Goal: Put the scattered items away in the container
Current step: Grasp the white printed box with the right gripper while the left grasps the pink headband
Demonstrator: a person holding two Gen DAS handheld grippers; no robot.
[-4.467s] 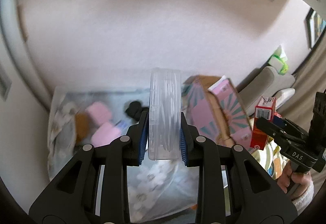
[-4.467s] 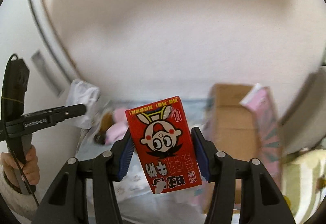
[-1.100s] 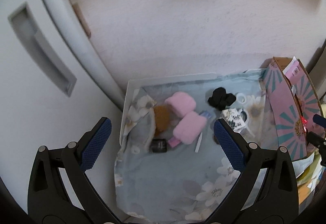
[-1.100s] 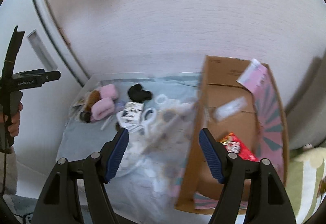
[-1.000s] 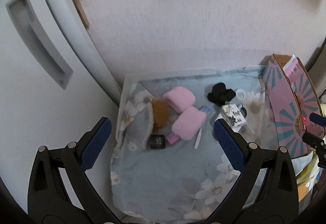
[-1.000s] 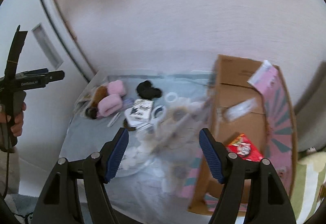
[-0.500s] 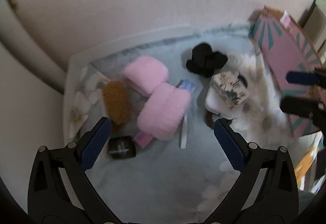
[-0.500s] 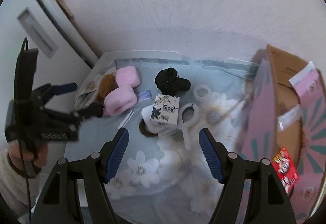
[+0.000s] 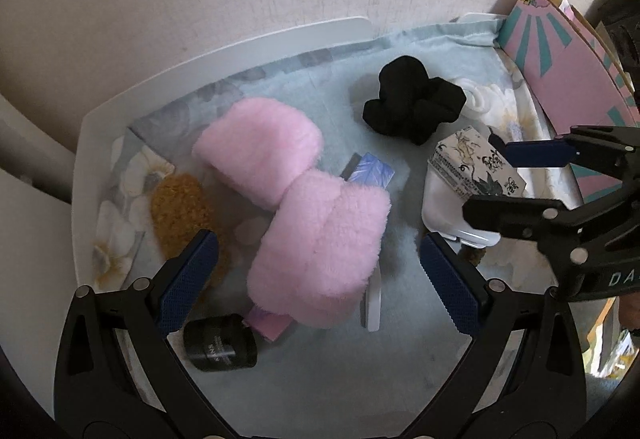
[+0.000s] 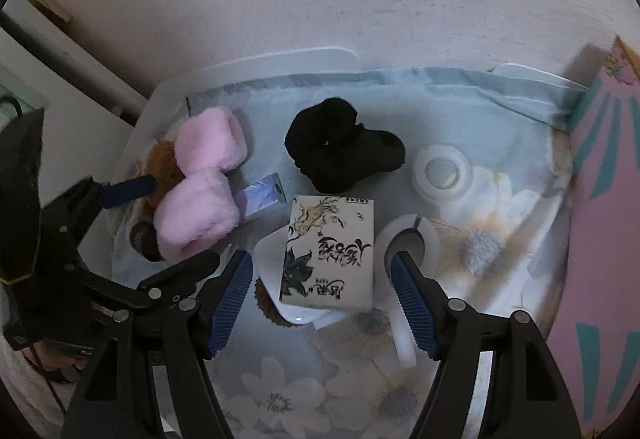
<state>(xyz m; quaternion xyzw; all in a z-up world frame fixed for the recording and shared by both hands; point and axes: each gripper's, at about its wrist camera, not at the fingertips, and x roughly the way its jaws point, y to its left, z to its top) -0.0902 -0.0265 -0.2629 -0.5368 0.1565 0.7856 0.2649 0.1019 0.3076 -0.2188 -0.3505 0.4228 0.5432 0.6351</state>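
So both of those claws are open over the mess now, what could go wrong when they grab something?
The right gripper straddles the ink-painted box, which sits on a white case; closing could nudge the case or catch the white ring beside it. The left gripper frames the pink fluffy pair, which overlaps a blue packet and could drag it. The two grippers are close and might collide.

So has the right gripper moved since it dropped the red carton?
Yes. The right gripper has swung left, away from the pink cardboard box, and come down over the printed box, fingers open either side of it.
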